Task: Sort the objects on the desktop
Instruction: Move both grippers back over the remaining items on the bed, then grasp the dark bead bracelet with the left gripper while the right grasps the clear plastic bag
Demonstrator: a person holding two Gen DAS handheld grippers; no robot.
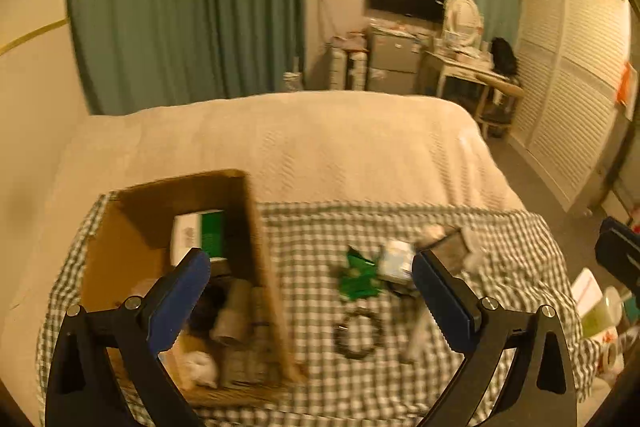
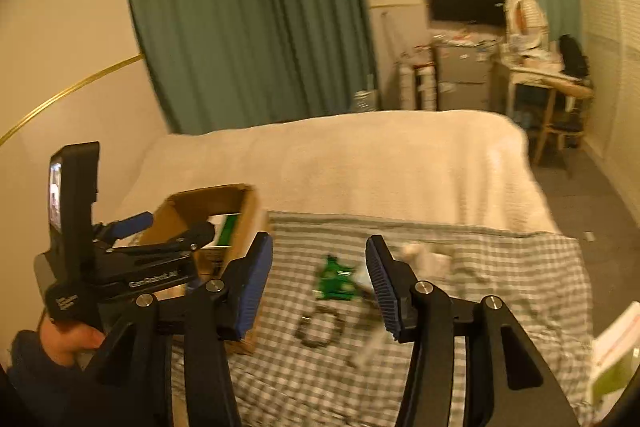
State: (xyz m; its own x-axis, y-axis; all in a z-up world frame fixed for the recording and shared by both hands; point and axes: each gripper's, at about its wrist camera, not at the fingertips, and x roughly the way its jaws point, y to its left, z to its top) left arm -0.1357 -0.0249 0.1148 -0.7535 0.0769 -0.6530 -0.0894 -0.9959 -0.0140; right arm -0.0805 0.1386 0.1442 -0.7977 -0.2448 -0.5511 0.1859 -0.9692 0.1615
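Observation:
A cardboard box stands at the left on a green checked cloth. It holds a green-and-white carton, rolls and other small items. On the cloth to its right lie a green packet, a dark ring, a small white box and a dark flat item. My left gripper hovers open over the box's near side, holding nothing. In the right wrist view my right gripper is open and empty above the green packet and the ring. The left gripper shows at the left, over the box.
The cloth lies on a bed with a cream cover. The bed's right edge drops to the floor, where white-and-green packaging sits. A hand holds the left tool. A desk, fridge and TV stand far behind.

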